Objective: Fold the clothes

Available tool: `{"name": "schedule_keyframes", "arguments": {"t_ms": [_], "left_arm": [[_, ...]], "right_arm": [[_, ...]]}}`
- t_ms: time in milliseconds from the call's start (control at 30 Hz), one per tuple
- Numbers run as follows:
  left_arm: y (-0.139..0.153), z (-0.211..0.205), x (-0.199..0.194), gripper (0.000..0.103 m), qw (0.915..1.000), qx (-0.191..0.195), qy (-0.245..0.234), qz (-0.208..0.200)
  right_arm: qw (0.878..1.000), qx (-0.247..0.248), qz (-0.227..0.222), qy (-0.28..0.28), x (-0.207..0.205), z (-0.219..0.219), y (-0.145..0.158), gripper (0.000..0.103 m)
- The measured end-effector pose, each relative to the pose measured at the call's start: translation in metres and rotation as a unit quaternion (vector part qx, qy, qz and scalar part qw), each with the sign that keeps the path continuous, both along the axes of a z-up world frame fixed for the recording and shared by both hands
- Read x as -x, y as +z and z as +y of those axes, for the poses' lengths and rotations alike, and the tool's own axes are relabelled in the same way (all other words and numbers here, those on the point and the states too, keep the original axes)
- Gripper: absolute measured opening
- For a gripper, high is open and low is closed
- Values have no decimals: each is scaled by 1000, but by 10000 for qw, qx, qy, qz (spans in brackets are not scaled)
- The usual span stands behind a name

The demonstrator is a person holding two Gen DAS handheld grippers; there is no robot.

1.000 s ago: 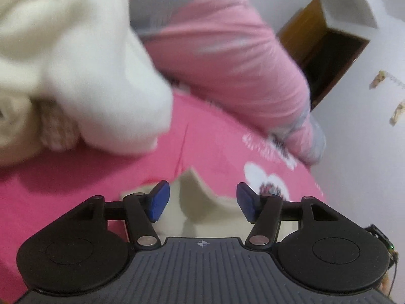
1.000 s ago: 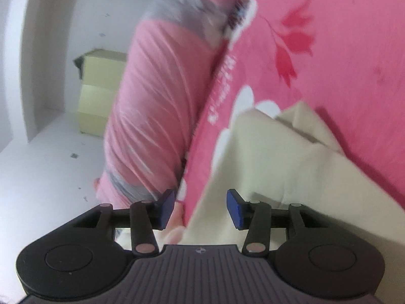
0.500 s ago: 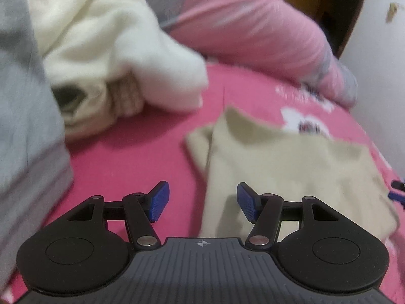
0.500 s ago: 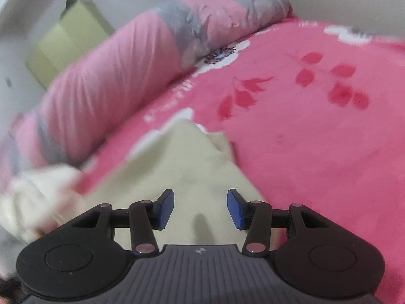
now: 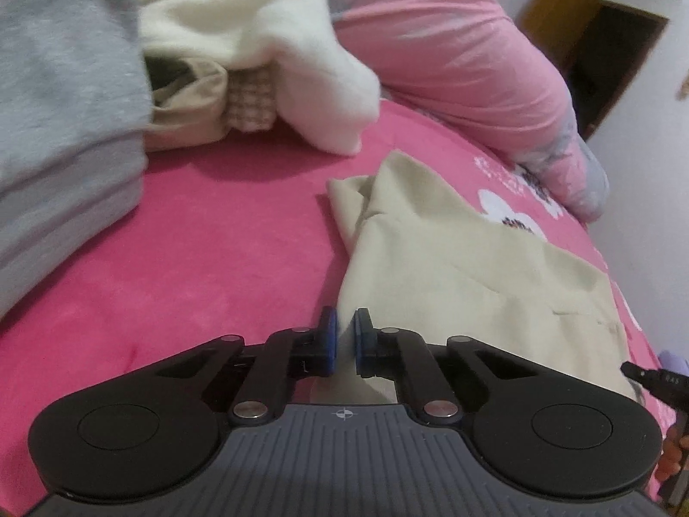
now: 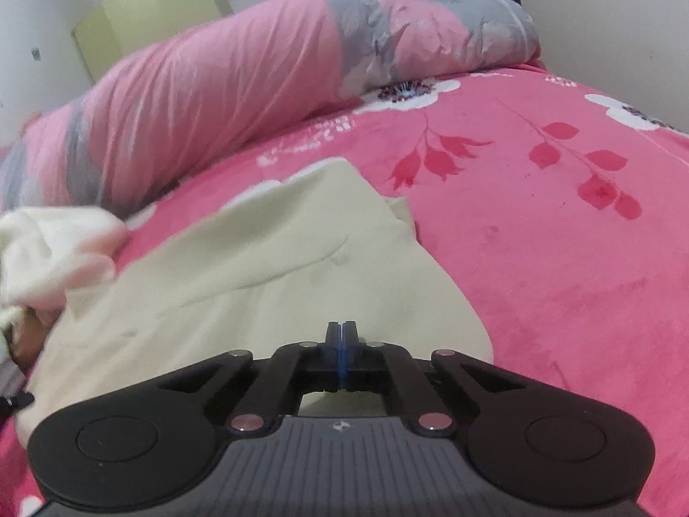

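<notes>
The left gripper (image 5: 343,336) is at the 6 o'clock side, and its jaws are pinched on the near edge of the beige cloth (image 5: 452,267), which lies flat on the pink bed (image 5: 206,232) and runs toward 3 o'clock. At 12 o'clock a fluffy white garment (image 5: 267,38) sits in a heap, with a grey garment (image 5: 60,99) at 10 o'clock. A big pink pillow (image 5: 456,56) lies at 1 o'clock, and the black tip of the other gripper (image 5: 654,383) pokes in at 4 o'clock.
</notes>
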State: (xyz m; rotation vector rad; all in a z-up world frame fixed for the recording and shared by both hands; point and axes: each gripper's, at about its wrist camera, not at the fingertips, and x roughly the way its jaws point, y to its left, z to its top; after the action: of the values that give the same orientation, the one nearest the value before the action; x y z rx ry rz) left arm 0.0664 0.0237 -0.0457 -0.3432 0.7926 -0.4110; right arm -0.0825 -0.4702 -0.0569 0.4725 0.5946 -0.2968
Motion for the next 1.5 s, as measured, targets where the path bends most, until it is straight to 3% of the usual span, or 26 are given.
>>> {"name": "schedule_keyframes", "arguments": {"t_ms": [233, 367, 433, 500, 667, 800, 867, 967, 1000, 1133, 1200, 1267, 1367, 1433, 1500], "left_arm": [[-12, 2, -2, 6, 9998, -5, 52, 167], [-7, -2, 2, 7, 9998, -193, -12, -84], [-1, -3, 6, 11, 9989, -352, -49, -312], [10, -4, 5, 23, 9975, -449, 78, -533], [33, -27, -18, 25, 9950, -534, 127, -830], [25, -72, -57, 27, 9954, -429, -17, -854], [11, -88, -79, 27, 9977, -377, -51, -563], [-15, -104, -105, 26, 9966, -788, 162, -183], [-20, -102, -108, 26, 9972, -696, 239, -107], [-14, -100, -104, 27, 9970, -711, 236, -172], [-7, -103, -99, 27, 9958, -818, 103, -401], [0, -111, -95, 29, 9926, -951, -138, -741], [1, -130, -100, 31, 9843, -1349, -457, -1044], [-9, -142, -114, 31, 9821, -1609, -473, -853], [-14, -137, -128, 32, 9886, -1363, -363, -534]], "right_arm": [[9997, -3, -76, -252, 9, -15, -3, 2], [9995, 164, -90, -254, 1, -23, 3, 8], [9990, 401, -76, -181, -10, -21, 9, 20], [9976, 677, -164, -25, -24, -15, 16, 20], [9925, 1033, -265, 602, -68, 9, 22, 20], [9878, 1252, -62, 927, -114, 26, 9, 20], [9885, 1169, 47, 955, -131, 24, -2, 20], [9927, 791, 165, 893, -146, 11, -15, 20], [9946, 600, 152, 829, -146, 4, -16, 20], [9988, 107, -48, 476, -134, -18, -12, 20], [9988, 59, -202, 434, -123, -22, -5, 20], [9981, 113, -300, 523, -117, -21, 1, 20], [9966, 409, -99, 707, -124, -16, 2, 20], [9961, 636, 292, 547, -136, -17, -6, 20], [9976, 416, 425, 342, -142, -30, -20, 15]]}}
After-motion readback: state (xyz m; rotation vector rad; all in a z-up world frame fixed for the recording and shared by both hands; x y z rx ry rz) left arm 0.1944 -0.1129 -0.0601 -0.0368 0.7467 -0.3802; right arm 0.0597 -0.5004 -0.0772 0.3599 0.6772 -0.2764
